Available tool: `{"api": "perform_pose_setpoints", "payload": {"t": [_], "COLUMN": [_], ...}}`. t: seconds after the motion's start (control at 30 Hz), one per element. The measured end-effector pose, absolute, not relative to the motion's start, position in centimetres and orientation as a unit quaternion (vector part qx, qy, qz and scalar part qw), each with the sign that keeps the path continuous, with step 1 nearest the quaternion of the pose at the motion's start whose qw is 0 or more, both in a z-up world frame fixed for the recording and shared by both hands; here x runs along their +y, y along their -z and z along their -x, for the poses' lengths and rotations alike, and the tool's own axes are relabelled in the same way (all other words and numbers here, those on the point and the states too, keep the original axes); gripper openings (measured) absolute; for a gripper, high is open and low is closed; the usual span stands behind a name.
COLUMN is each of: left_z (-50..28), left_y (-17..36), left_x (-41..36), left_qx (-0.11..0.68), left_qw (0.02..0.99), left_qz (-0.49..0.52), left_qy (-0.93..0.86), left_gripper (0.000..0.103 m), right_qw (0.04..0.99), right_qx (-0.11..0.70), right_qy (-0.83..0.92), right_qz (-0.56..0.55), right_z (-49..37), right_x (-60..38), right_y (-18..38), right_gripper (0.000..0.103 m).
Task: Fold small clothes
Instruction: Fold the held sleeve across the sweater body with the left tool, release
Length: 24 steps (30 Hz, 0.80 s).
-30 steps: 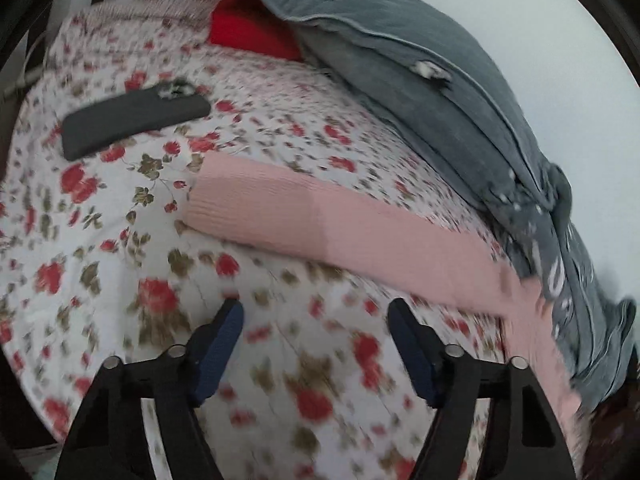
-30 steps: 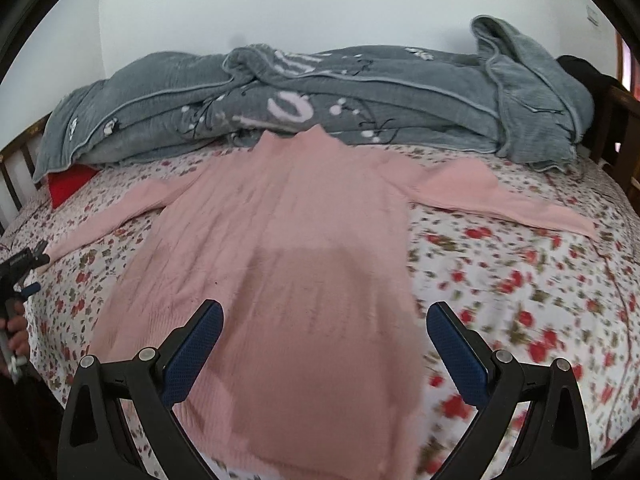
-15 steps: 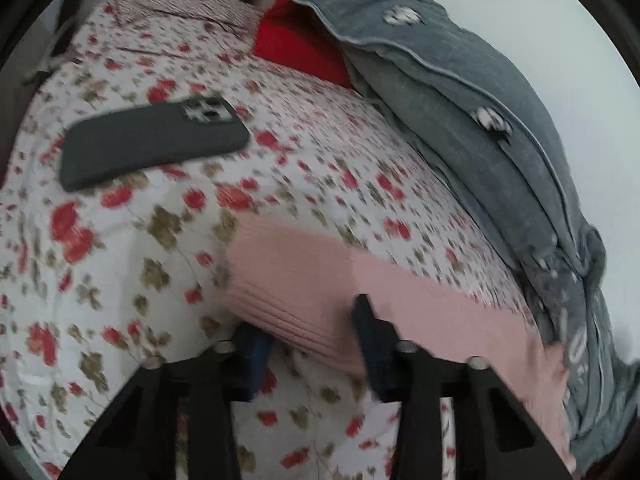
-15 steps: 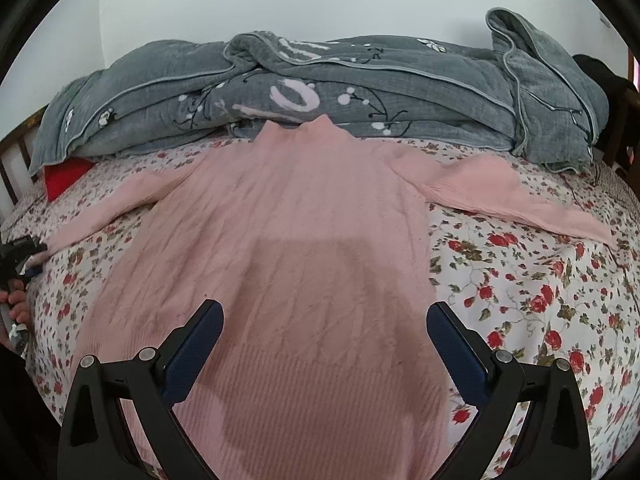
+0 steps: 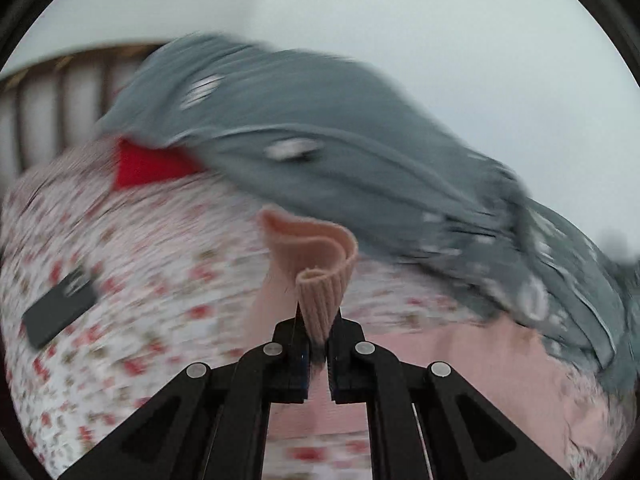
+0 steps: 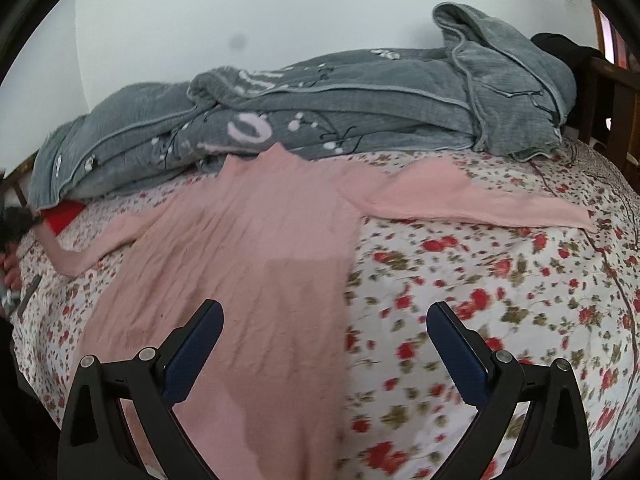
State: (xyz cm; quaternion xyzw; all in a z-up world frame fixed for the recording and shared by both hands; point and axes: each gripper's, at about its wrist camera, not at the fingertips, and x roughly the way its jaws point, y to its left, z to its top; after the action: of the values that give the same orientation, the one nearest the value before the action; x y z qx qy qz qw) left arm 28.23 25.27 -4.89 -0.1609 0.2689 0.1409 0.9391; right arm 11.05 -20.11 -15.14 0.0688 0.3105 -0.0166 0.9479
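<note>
Grey quilt (image 6: 360, 112) along far edge

The left wrist view is taken low and close above the bed (image 5: 132, 272), aimed past the pinched sleeve cuff (image 5: 320, 304) toward the grey quilt (image 5: 320, 152). The right wrist view is taken higher, facing the far edge. Both views share the quilt (image 6: 360, 96), red pillow (image 6: 60, 216) and pink sweater (image 6: 240, 264).

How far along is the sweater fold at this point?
Early. Done: the pink sweater lies spread flat on the bed. In hand: the left gripper is shut on a sleeve cuff, lifted off the sheet. Left: the other sleeve lies stretched out, the body unfolded, and the right gripper is open, holding nothing.
</note>
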Motion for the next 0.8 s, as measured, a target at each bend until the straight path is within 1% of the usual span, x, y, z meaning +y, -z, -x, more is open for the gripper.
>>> {"api": "perform_pose_setpoints", "payload": {"t": [0.07, 0.2, 0.3, 0.33, 0.37, 0.43, 0.47, 0.6, 0.63, 0.67, 0.7, 0.73, 0.77, 0.8], "left_z": [-30.4, -33.8, -36.6, -37.1, -37.5, -37.3, -36.9, -36.3, -36.7, -36.6, -36.0, -35.5, -35.2, -34.8], "left_y": [3.6, 3.6, 5.6, 6.1, 7.7, 9.9, 12.1, 18.7, 19.3, 18.9, 18.4, 18.2, 17.9, 17.6], "left_x": [19.9, 9.3, -0.2, -1.9, -5.5, -9.5, -12.0, -15.2, -15.3, -15.0, -14.3, -13.8, -13.5, -13.2], "left_qx": [0.27, 0.281, 0.31, 0.319, 0.331, 0.34, 0.348, 0.387, 0.414, 0.409, 0.394, 0.383, 0.376, 0.369], "left_qw": [0.949, 0.955, 0.948, 0.945, 0.94, 0.935, 0.929, 0.911, 0.899, 0.901, 0.906, 0.91, 0.913, 0.915], "left_qz": [0.134, 0.089, 0.061, 0.056, 0.039, 0.017, 0.002, -0.028, -0.029, -0.016, 0.002, 0.013, 0.019, 0.026], "left_qy": [-0.096, -0.027, 0.037, 0.051, 0.077, 0.103, 0.121, 0.138, 0.139, 0.145, 0.154, 0.156, 0.156, 0.161], "left_gripper": [0.007, 0.007, 0.007, 0.007, 0.007, 0.007, 0.007, 0.007, 0.008, 0.01, 0.019, 0.043, 0.059, 0.078], "right_qw": [0.949, 0.946, 0.942, 0.941, 0.939, 0.939, 0.939, 0.939, 0.938, 0.938, 0.938, 0.94, 0.941, 0.941], "right_qx": [0.307, 0.307, 0.309, 0.31, 0.312, 0.31, 0.308, 0.314, 0.316, 0.318, 0.319, 0.316, 0.315, 0.315], "right_qy": [0.031, 0.046, 0.049, 0.051, 0.054, 0.057, 0.058, 0.075, 0.076, 0.075, 0.071, 0.068, 0.068, 0.071], "right_qz": [-0.067, -0.093, -0.121, -0.128, -0.135, -0.141, -0.14, -0.122, -0.118, -0.114, -0.112, -0.111, -0.108, -0.102], "right_z": [-10.8, -10.1, -9.8, -9.7, -9.6, -9.4, -9.3, -9.3, -9.3, -9.3, -9.4, -9.6, -9.9, -10.3], "right_x": [-21.4, -24.4, -26.5, -27.0, -27.5, -28.1, -28.4, -29.1, -29.3, -29.6, -29.8, -30.0, -30.3, -30.7], "right_y": [15.4, 16.0, 16.4, 16.6, 16.8, 17.1, 17.3, 18.2, 18.4, 18.6, 18.6, 18.6, 18.5, 18.4], "right_gripper": [0.101, 0.101, 0.101, 0.101, 0.101, 0.101, 0.101, 0.101, 0.101, 0.101, 0.101, 0.101, 0.1, 0.099]}}
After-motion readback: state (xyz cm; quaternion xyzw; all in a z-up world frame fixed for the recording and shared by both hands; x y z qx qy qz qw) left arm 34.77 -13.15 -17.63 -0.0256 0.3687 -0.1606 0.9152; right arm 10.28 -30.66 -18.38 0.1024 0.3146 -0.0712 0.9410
